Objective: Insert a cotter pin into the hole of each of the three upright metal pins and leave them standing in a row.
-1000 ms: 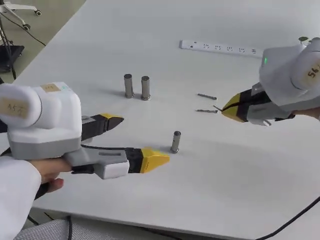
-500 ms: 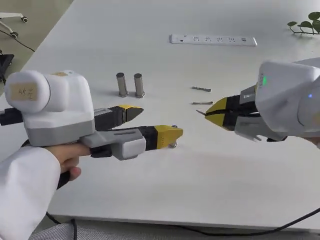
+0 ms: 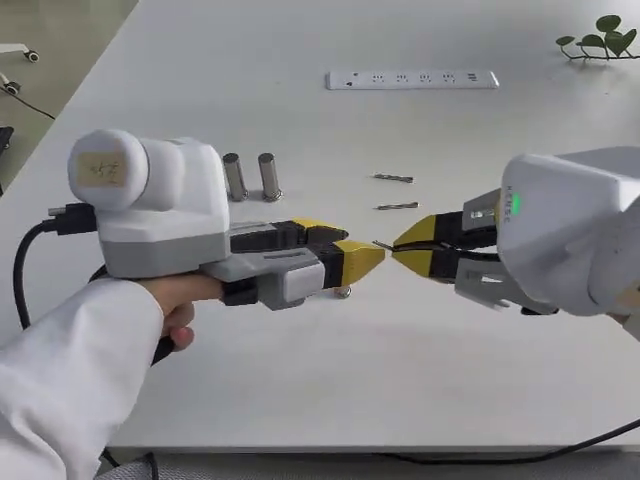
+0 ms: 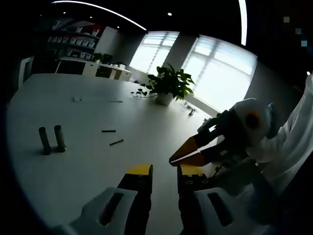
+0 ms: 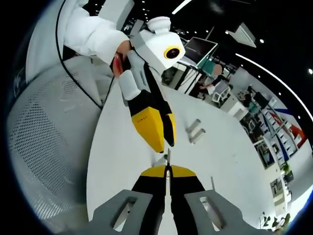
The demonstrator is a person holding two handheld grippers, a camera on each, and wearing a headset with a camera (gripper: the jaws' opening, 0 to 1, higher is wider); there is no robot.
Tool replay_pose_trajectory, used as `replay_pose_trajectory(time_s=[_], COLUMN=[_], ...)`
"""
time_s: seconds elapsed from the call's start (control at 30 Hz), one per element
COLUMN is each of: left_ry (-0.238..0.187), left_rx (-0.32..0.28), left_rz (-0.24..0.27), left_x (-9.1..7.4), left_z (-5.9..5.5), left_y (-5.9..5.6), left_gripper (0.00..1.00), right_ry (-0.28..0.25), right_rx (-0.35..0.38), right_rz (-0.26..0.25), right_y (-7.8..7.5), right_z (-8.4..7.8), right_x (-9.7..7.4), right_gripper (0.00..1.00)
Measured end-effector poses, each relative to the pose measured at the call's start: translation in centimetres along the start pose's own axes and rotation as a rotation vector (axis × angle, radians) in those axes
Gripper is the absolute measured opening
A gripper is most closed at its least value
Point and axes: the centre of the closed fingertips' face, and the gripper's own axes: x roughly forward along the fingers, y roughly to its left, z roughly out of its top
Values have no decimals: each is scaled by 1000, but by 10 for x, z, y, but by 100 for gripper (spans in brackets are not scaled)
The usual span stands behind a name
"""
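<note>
Our left gripper (image 3: 362,247), jaws a little apart and empty, has swung in tip to tip with our right gripper (image 3: 402,250), which was well apart from it before and stays clamped on a cotter pin (image 3: 383,245). One upright pin (image 3: 342,292) stands just under the left tips, and two other pins (image 3: 235,177) stand beyond that gripper.

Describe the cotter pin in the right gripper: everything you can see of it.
The cotter pin is a thin, dark metal sliver clamped between the yellow-tipped fingers of the right gripper, which are shut on it. A short length sticks out past the tips; the rest is hidden. It is held above the table and points at the tips of the left gripper, very close. Contact cannot be told.
</note>
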Motion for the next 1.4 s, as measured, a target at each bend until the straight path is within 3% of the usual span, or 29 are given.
replay_pose_trajectory(time_s=[0.1,0.23,0.4,0.6,1.17,1.4], left_ry=[41,42,60,76,74,80], left_rx=[-2,-10,-75,-86,-236,-232], left_rz=[-14,-22,-43,-57,-41,-31], left_x=[5,9,11,11,8,9], left_z=[-6,-7,-10,-14,-18,-20], left_y=[-3,-5,-8,-12,-11,-14], left_gripper=[17,14,4,0,0,0], right_ry=[5,12,15,18,20,18], right_rx=[7,0,-3,-20,-59,-76], right_rz=[-2,6,-15,-14,-18,-6], right_y=[2,8,9,12,15,17], right_z=[-1,-2,-3,-4,-2,-2], right_x=[-1,-1,-2,-1,-1,-3], right_gripper=[0,0,0,0,0,0])
